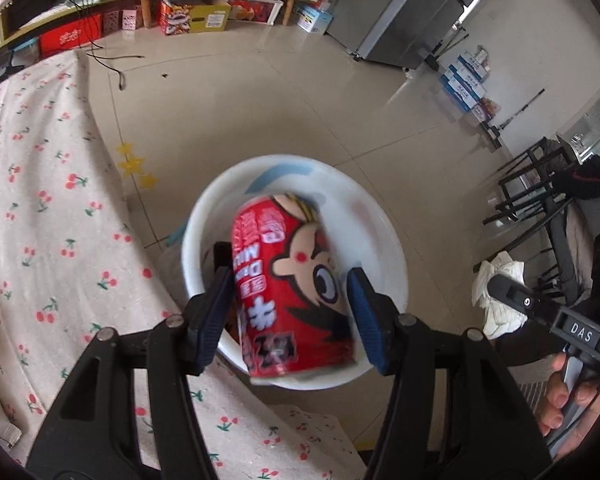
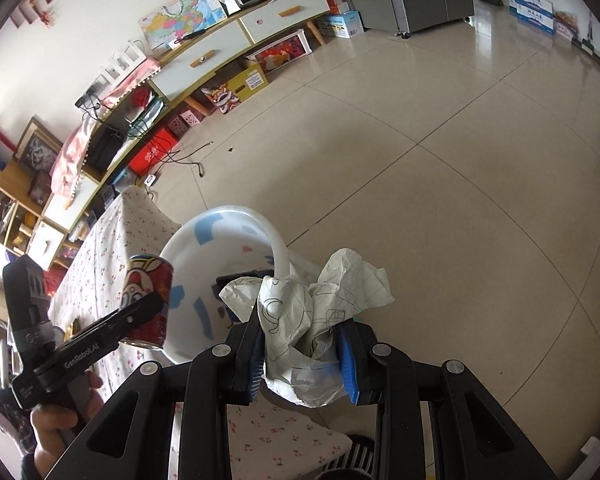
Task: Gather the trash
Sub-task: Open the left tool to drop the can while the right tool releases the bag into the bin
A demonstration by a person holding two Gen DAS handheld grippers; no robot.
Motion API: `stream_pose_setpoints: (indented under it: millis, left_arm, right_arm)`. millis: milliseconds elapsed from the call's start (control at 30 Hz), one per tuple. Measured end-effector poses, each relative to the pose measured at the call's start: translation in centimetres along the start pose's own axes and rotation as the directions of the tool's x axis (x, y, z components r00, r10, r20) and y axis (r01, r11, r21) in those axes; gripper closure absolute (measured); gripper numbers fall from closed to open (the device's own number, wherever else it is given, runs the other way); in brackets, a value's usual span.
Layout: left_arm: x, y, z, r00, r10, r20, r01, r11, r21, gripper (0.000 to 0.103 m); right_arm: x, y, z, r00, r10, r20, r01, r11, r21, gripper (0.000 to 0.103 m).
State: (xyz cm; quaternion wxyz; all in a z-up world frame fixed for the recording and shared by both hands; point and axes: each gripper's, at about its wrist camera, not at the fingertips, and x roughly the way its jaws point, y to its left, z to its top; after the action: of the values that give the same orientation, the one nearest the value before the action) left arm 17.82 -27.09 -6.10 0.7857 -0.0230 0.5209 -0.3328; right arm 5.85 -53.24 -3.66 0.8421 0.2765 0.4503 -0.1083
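The left gripper (image 1: 290, 312) is hanging over a white plastic basin (image 1: 396, 264) with a smooth round rim and pale blue patches on its inner wall. Between its ribbed blue pads (image 1: 364, 312) is a red metal can (image 1: 296, 292), a glossy cylinder printed with a cartoon face and blurred at its edges. The pads are standing slightly clear of the can's sides, so the jaws are apart and not pressing it; whether the can is touching the basin cannot be told. The basin is sitting at the edge of a table covered with a soft cream tablecloth (image 1: 40, 220) dotted with small red cherries.

The right gripper (image 2: 300, 356) is clamped on a ball of crumpled paper (image 2: 320, 304), white, creased into sharp folds and marked with thin black lines. The paper is sitting just beside the basin's rim, above the shiny beige tiled floor (image 2: 460, 160). A bare hand (image 2: 56, 424) is gripping the left tool's handle.
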Motion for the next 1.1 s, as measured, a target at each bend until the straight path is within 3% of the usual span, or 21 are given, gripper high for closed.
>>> stream_pose_setpoints:
  millis: [100,467,700,833,967,1033,1100]
  left_arm:
    - [-1.4,0.2,-0.2,0.999,0.038,0.029,-0.038,0.999,0.009,0.026]
    - [-7.5,3.8,-2.9,0.979,0.193,0.066,-0.194,0.981,0.003,0.016]
    - [-12.0,6.9,-4.8,0.949,0.299,0.099,-0.3,0.954,-0.007,0.013]
    - [-14.5,8.7,-6.0,0.938,0.324,0.122,-0.325,0.946,-0.017,0.011]
    - [-16.2,10.4,-7.1,0.942,0.316,0.115,-0.314,0.949,-0.037,0.01]
    - [-16.9,11.4,-7.6,0.943,0.315,0.106,-0.311,0.949,-0.05,0.01]
    - [-17.8,12.3,-8.1,0.942,0.32,0.103,-0.315,0.947,-0.061,0.01]
  right_arm:
    - [0.1,0.1,0.1,1.0,-0.001,-0.001,0.001,1.0,-0.001,0.071]
    - [1.8,3.6,1.1,1.0,0.001,-0.026,-0.003,0.999,-0.05,0.071]
    - [4.2,7.4,1.7,0.998,-0.001,-0.061,-0.005,0.996,-0.088,0.07]
    - [5.4,8.8,1.6,0.997,-0.021,-0.077,0.013,0.994,-0.106,0.068]
    - [5.9,9.7,1.6,0.996,-0.048,-0.069,0.04,0.993,-0.111,0.066]
    - [5.9,10.0,1.7,0.996,-0.07,-0.054,0.064,0.991,-0.116,0.06]
    - [5.8,10.1,1.7,0.995,-0.091,-0.043,0.086,0.99,-0.114,0.035]
